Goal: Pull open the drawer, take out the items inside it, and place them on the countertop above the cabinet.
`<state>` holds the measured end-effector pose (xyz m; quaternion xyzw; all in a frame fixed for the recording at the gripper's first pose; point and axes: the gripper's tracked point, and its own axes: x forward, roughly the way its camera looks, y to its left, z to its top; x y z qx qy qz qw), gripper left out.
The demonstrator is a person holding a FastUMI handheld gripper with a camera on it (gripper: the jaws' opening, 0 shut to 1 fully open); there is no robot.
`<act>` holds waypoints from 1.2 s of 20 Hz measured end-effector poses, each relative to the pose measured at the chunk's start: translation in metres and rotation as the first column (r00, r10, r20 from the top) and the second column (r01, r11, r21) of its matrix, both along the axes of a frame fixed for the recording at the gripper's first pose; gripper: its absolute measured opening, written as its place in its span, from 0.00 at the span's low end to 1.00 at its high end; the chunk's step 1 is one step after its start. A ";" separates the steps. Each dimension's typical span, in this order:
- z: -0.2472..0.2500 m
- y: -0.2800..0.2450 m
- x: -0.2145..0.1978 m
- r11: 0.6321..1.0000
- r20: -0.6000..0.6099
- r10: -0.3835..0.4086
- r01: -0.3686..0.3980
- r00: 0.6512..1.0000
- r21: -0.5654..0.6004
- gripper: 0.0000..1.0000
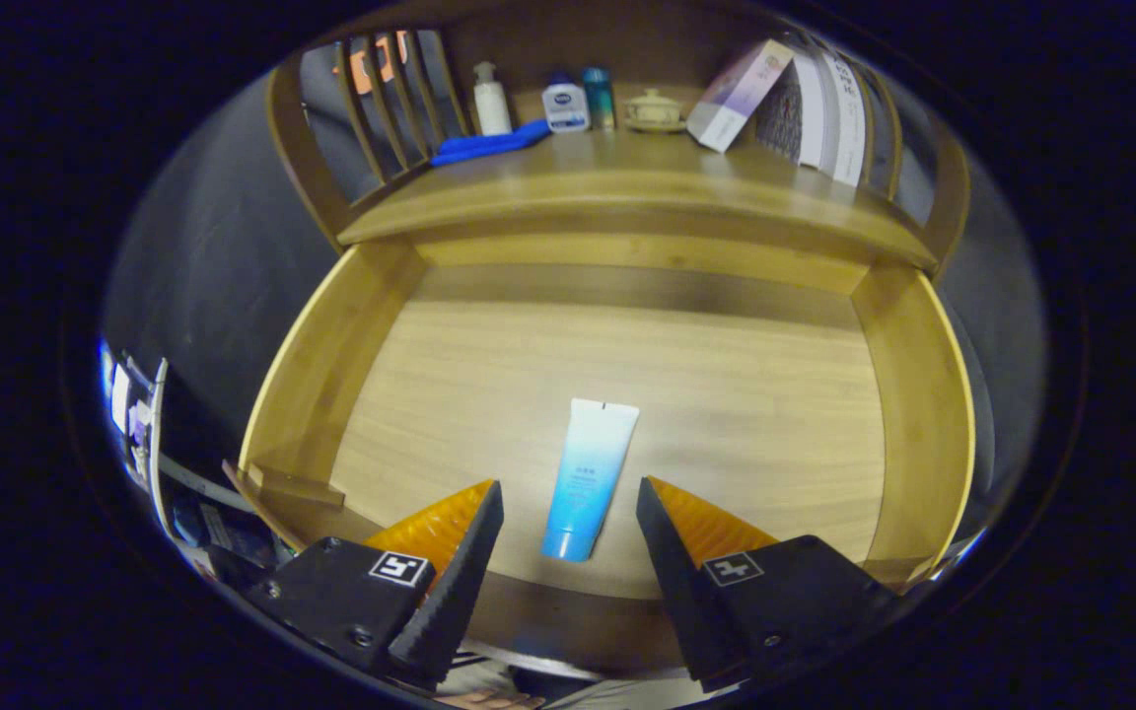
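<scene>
Below, fingers (568, 503) spread wide, pinching nothing. Between them, a blue-and-white tube (588, 478) lying flat on the floor of the pulled-open wooden drawer (321, 355), cap end nearest. Beyond, on the tabletop (627, 177), bottles, a blue cloth (489, 144), boxes.

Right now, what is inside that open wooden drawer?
One blue-and-white tube lies on the floor of the drawer, between the open fingers of the gripper. The back strip under the countertop is shadowed and partly covered.
</scene>
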<state>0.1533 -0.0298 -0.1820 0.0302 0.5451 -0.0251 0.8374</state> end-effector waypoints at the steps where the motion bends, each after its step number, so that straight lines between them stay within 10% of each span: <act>1: -0.007 -0.002 0.001 1.000 -0.037 -0.017 0.018 0.999 0.002 0.87; 10: -0.041 0.002 0.004 0.998 -0.200 -0.045 0.036 0.979 -0.045 0.80; 24: -0.036 0.008 0.010 0.988 -0.138 -0.033 0.012 0.990 -0.154 0.43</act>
